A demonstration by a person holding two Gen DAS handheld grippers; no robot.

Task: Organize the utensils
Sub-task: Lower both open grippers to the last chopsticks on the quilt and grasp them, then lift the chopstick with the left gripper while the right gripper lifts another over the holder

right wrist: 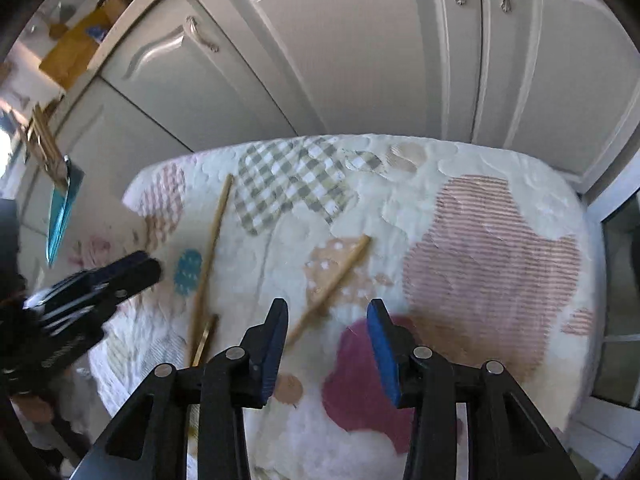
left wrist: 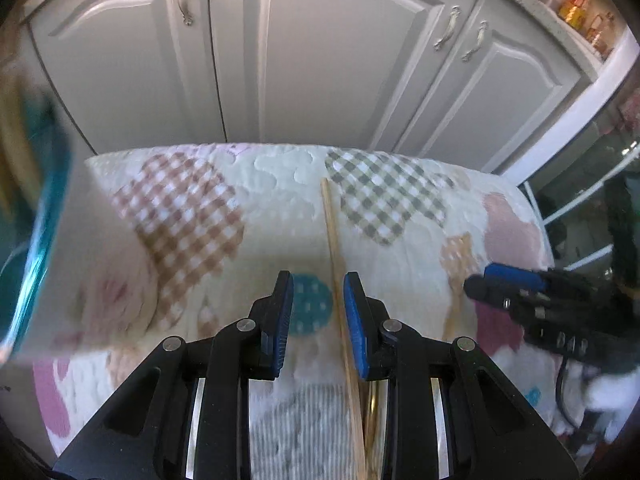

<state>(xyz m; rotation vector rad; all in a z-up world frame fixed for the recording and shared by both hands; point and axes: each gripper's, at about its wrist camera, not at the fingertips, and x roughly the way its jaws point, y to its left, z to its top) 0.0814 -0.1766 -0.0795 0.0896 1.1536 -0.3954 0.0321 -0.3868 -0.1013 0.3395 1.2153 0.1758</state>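
Note:
A long wooden chopstick (left wrist: 330, 232) lies on the quilted cloth (left wrist: 192, 208). It runs between the fingers of my left gripper (left wrist: 320, 316), close to the right pad, and the pads do not press it. That gripper is open. A short gold utensil (left wrist: 372, 404) lies beside the chopstick's near end. A second wooden chopstick (right wrist: 340, 268) lies slanted just ahead of my right gripper (right wrist: 330, 344), which is open with nothing gripped. The left gripper (right wrist: 136, 270) hovers left of the long chopstick (right wrist: 212, 240). The right gripper (left wrist: 492, 280) appears blurred at the right.
A white holder with a teal rim (right wrist: 64, 208) stands off the cloth's left corner, with wooden sticks (right wrist: 44, 140) poking out. Grey cabinet doors (left wrist: 328, 60) rise right behind the table. Bottles (left wrist: 572, 8) stand on the counter at top right. A glass door (right wrist: 616, 280) is at the right.

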